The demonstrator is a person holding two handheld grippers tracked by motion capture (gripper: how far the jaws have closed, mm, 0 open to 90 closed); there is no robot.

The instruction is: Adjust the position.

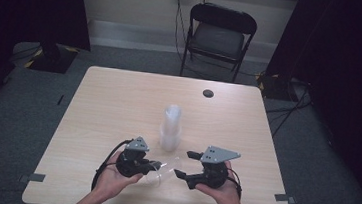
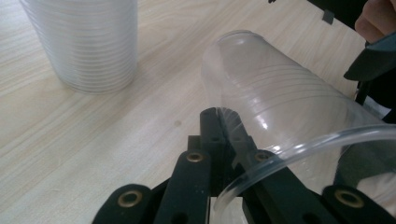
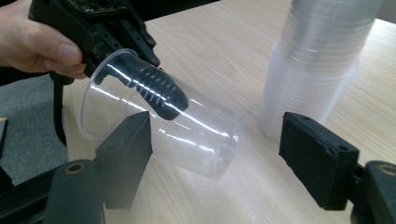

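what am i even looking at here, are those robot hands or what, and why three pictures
No robot: a person holds a hand-operated gripper in each hand. One picture looks down from above the wooden table; the other two come from cameras riding on each gripper. A stack of clear plastic cups stands mid-table. The left gripper is shut on the wall of a single clear cup, one jaw inside it, holding it on its side. The right gripper is open, its jaws either side of that cup, not yet pressing it.
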